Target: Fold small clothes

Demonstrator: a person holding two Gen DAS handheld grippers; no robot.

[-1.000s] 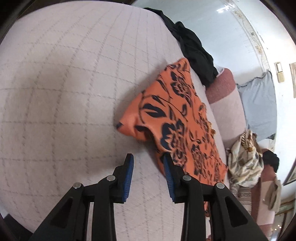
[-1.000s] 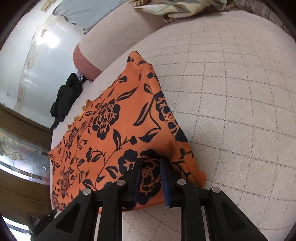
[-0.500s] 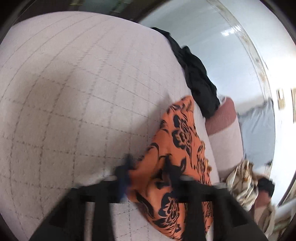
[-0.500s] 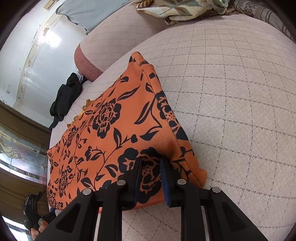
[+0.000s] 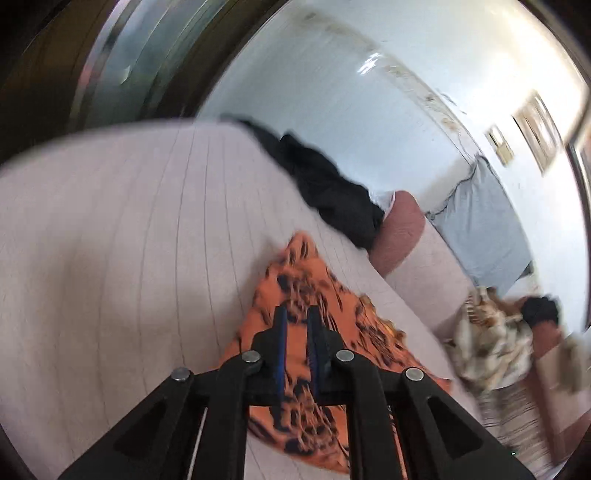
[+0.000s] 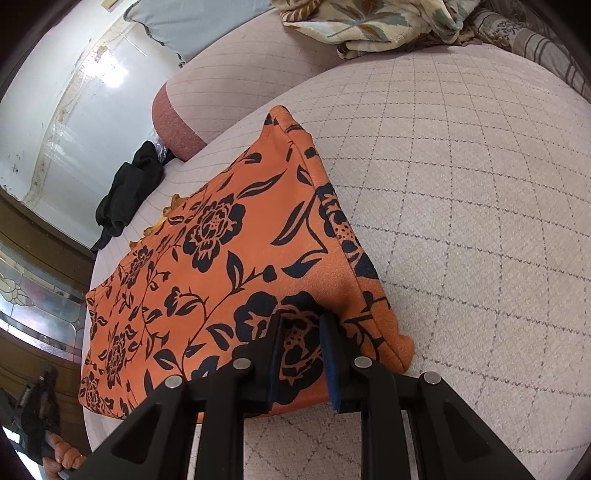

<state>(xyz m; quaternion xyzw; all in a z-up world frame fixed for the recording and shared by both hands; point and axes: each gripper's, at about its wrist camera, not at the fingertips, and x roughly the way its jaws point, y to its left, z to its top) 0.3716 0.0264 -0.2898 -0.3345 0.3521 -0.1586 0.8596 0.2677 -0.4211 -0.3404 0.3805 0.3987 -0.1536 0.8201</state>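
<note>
An orange garment with a black floral print [image 6: 236, 254] lies spread on the quilted pale bed cover [image 6: 480, 221]. My right gripper [image 6: 301, 325] is shut on the garment's near edge close to its right corner. My left gripper [image 5: 295, 317] is shut on the same garment [image 5: 306, 280] at its other end, where the cloth rises off the bed toward the jaws. The left wrist view is motion-blurred.
A black garment [image 6: 129, 188] lies at the far edge of the bed, also seen in the left wrist view [image 5: 332, 195]. A pink bolster [image 6: 221, 92], a grey pillow [image 5: 487, 229] and a leaf-print cloth [image 6: 369, 22] sit beyond. A wall [image 5: 351, 110] is behind.
My left gripper moved from open beside the garment onto its corner, closed on it and lifted it. My right gripper has kept its hold and barely moved.
</note>
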